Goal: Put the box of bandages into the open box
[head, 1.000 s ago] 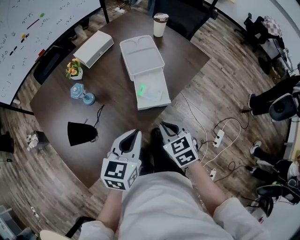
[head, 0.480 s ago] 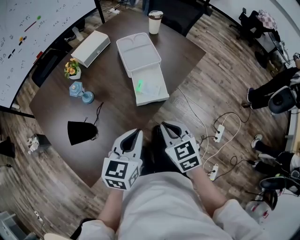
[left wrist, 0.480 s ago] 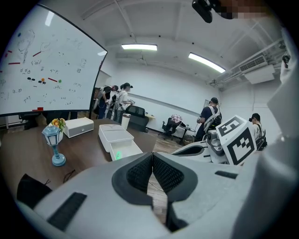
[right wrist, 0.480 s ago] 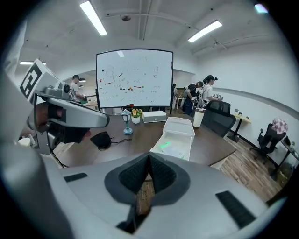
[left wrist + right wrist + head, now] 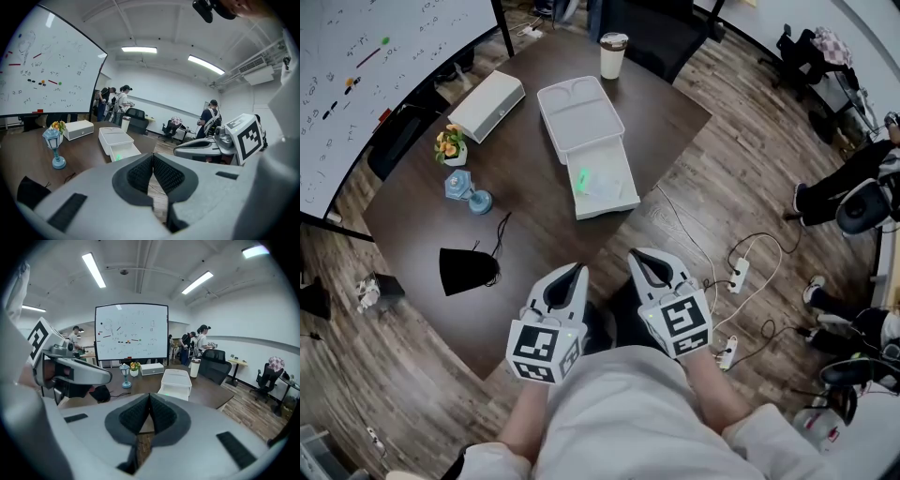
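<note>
Your left gripper (image 5: 570, 274) and right gripper (image 5: 643, 260) are shut, empty, off the dark table (image 5: 525, 220); the pale green-marked box of bandages (image 5: 596, 184) seems already in the open white box (image 5: 609, 212), so check it lies flat.

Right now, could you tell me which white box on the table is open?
The central box, lid flipped back; the box beside the flowers is shut.

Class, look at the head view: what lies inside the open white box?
Inside the open white box sit a small bright green item and a pale packet beside it, both too small to identify. Anything beneath them is covered.
</note>
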### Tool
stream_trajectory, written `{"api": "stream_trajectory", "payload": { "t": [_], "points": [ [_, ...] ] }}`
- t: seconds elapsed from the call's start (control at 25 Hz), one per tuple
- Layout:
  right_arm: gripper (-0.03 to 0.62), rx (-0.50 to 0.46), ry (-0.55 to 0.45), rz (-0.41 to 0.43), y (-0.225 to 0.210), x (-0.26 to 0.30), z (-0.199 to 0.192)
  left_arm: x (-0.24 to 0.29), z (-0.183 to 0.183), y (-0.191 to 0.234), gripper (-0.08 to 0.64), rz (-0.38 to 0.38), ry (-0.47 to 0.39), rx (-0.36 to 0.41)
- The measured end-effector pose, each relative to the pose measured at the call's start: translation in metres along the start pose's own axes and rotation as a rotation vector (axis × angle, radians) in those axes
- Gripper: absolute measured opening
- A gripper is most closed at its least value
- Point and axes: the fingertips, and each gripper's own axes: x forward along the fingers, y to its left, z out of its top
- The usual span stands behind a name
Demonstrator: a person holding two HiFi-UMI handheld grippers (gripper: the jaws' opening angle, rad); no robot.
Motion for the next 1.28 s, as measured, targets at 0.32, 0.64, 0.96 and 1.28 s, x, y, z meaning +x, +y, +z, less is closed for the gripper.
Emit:
{"api": "stream_trajectory", "payload": {
  "t": [0.32, 0.64, 0.96, 1.28],
  "points": [
    [0.003, 0.022, -0.053, 0.014, -0.001, -0.006, 0.014, 0.003, 0.011, -0.004, 0.006, -0.006, -0.023, 0.011],
    [0.003, 0.057, -0.080, 0.024, -0.005, -0.015, 0.018, 0.004, 0.018, -0.010, 0.006, 0.001, -0.035, 0.031],
    [0.003, 0.046, -0.106, 0.054, -0.001, -0.025, 0.025, -0.001, 0.021, -0.014, 0.006, 0.010, -0.046, 0.039],
    [0.003, 0.038, -0.115, 0.075, 0.009, -0.028, 0.025, -0.007, 0.019, -0.014, 0.006, 0.017, -0.047, 0.041]
  ]
}}
